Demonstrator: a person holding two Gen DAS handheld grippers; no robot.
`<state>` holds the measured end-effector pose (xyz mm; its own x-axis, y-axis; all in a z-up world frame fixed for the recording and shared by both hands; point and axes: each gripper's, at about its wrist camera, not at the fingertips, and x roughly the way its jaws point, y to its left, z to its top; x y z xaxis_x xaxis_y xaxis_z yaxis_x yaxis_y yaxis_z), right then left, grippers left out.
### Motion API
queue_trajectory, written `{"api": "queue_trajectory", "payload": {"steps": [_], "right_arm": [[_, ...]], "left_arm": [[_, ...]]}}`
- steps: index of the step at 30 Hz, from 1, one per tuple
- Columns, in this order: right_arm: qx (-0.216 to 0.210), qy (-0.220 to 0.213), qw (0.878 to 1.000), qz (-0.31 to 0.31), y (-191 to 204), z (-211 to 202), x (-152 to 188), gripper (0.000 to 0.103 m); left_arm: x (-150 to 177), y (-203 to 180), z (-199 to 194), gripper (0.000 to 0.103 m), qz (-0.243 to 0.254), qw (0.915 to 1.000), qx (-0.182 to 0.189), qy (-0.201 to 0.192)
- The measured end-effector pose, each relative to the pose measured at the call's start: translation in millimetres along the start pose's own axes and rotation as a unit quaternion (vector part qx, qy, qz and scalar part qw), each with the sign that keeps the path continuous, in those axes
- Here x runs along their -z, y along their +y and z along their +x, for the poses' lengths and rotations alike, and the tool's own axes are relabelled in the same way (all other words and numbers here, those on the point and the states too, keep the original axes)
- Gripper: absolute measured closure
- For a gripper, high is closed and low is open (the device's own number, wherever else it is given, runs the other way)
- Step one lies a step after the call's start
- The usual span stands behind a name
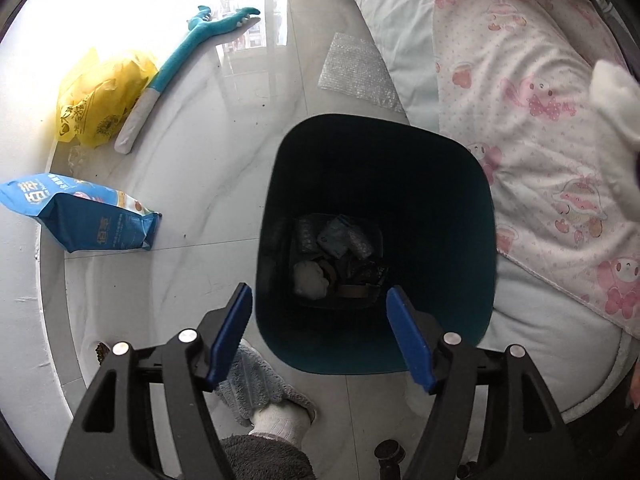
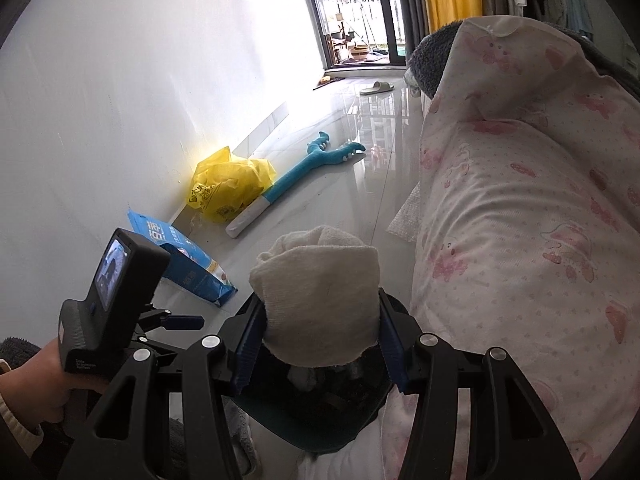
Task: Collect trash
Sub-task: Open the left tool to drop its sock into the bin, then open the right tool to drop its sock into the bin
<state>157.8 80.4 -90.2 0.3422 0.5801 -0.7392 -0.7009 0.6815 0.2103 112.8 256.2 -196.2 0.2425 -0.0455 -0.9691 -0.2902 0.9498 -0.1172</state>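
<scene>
Glossy marble floor (image 1: 208, 152) noted: the left hand-held gripper (image 1: 320, 336) hangs released above the teal bin (image 1: 460, 240), while the right hand-held gripper (image 2: 320, 340) grasps a white sock (image 2: 320, 292) beside the bed (image 2: 520, 220).

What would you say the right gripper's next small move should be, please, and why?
Probably open the right gripper to drop the white cloth wad. It is clamped between the fingers directly above the teal bin, whose mouth shows just below. The left gripper hangs open and empty over the same bin.
</scene>
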Motion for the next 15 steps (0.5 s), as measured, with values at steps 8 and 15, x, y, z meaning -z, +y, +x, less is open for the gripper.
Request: {"api": "queue_trajectory", "payload": {"steps": [8, 15], "right_arm": [[0.016, 0.042, 0.999, 0.006, 0, 31, 5, 0.05], [0.027, 0.077, 0.997, 0.003, 9, 57, 13, 0.049]], "left_arm": [[3, 12, -31, 0.025, 0.006, 0.9982, 0.004, -0.059], [6, 21, -66, 0.024, 0.009, 0.9912, 0.014, -0.132]]}}
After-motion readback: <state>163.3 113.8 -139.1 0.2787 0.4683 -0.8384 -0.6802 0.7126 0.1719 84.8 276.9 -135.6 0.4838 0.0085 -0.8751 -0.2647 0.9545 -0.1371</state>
